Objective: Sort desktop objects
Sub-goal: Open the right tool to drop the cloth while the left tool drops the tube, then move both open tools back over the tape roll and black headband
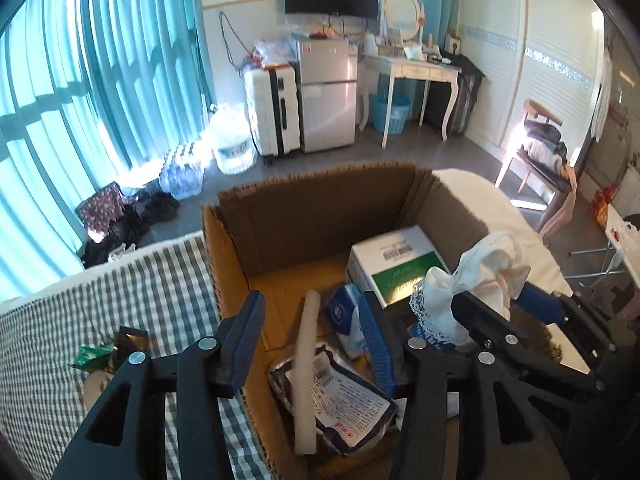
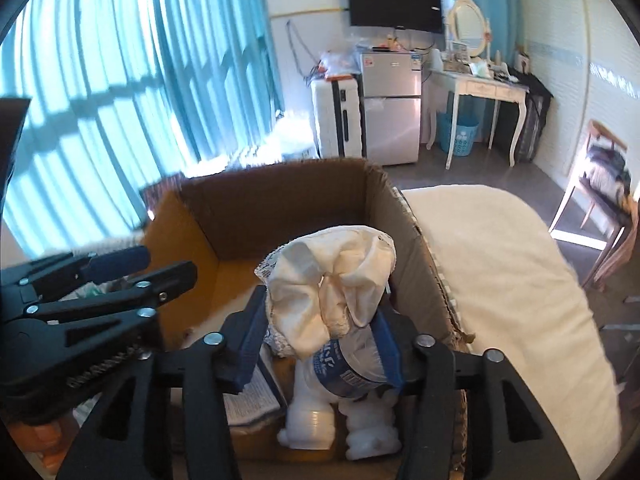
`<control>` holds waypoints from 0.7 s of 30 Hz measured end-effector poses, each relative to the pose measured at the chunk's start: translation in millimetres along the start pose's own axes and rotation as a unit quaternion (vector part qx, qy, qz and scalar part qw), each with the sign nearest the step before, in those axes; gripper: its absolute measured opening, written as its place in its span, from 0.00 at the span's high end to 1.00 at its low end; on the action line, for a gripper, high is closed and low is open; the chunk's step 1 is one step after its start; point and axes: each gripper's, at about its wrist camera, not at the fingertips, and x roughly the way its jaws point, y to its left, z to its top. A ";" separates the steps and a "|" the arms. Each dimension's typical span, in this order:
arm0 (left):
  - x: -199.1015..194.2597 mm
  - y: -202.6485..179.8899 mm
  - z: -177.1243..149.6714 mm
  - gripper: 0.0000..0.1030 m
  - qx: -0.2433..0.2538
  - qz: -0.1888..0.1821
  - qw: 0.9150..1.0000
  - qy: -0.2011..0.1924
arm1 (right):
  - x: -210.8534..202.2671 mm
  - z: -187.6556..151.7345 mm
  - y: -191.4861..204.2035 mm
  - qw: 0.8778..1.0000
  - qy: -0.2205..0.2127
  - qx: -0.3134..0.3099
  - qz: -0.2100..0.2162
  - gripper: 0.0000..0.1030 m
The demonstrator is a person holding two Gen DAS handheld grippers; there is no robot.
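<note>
A brown cardboard box point(image 1: 320, 216) sits on a bed, with a checked blanket point(image 1: 140, 292) on its left and a white cover point(image 2: 500, 260) on its right.

The left gripper point(image 1: 310, 340) hangs over the near part of the box. Its blue pads are apart. A pale stick point(image 1: 306, 372) stands in the gap between them, and the pads do not press on it. Under the stick lies a dark packet point(image 1: 340, 404) with a white label. A small blue and white pack point(image 1: 346, 320) leans just beside the right pad. Farther in is a white and green box point(image 1: 394, 264).

The right gripper point(image 2: 320, 344) is over the right side of the box. A white lacy cloth point(image 2: 332, 280) and a clear bottle with a blue label point(image 2: 352, 368) sit between its pads. The cloth hides the pads, so I cannot tell if they squeeze them. Two white bottles point(image 2: 312, 420) stand below, inside the box.

Crumpled green wrappers point(image 1: 96, 354) lie on the checked blanket, left of the box.
</note>
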 end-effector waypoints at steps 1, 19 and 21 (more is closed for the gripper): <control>-4.3 -0.5 1.5 0.49 0.001 0.001 1.000 -0.004 | -2.8 0.1 -1.6 1.000 -0.002 0.008 0.002 0.51; -88.7 17.8 16.6 0.32 -0.021 0.014 0.998 -0.064 | -61.4 16.4 21.2 0.998 -0.059 -0.003 0.000 0.20; -99.3 20.6 16.6 0.28 -0.027 0.014 0.997 -0.073 | -68.9 17.5 26.3 0.998 -0.063 -0.006 -0.002 0.19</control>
